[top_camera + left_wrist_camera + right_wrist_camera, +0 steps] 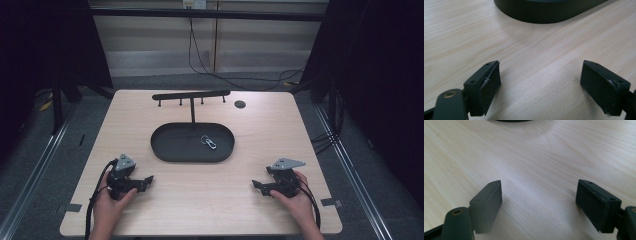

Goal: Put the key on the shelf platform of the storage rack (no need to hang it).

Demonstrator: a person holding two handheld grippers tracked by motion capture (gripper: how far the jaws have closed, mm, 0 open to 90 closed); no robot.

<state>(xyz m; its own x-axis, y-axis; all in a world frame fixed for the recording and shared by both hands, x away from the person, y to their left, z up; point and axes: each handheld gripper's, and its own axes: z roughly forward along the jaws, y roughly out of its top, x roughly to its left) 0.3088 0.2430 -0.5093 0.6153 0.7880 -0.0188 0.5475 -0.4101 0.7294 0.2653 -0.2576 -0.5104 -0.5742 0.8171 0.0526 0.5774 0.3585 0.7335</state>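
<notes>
Light wooden desk point(200, 200), with a dark oval tray point(170, 145) at its middle as the landmark. Inside the tray, toward its right half, a small metal clip or carabiner point(209, 142), lying flat. Behind the tray, rising from its far edge, a thin post topped by a black crossbar with short pegs point(191, 95). Beyond the tray's far right, a small dark round hole point(240, 104) in the desk.

Near-left of the tray: left hand-held gripper point(145, 181), held in the left hand point(107, 202), low over the desk, jaws spread wide, nothing between them; tray wall point(544, 12) close ahead in the left gripper view.

Near-right of the tray: right hand-held gripper point(257, 185), held in the right hand point(295, 200), jaws likewise wide apart and empty, bare wood between the pads point(596, 203).
</notes>
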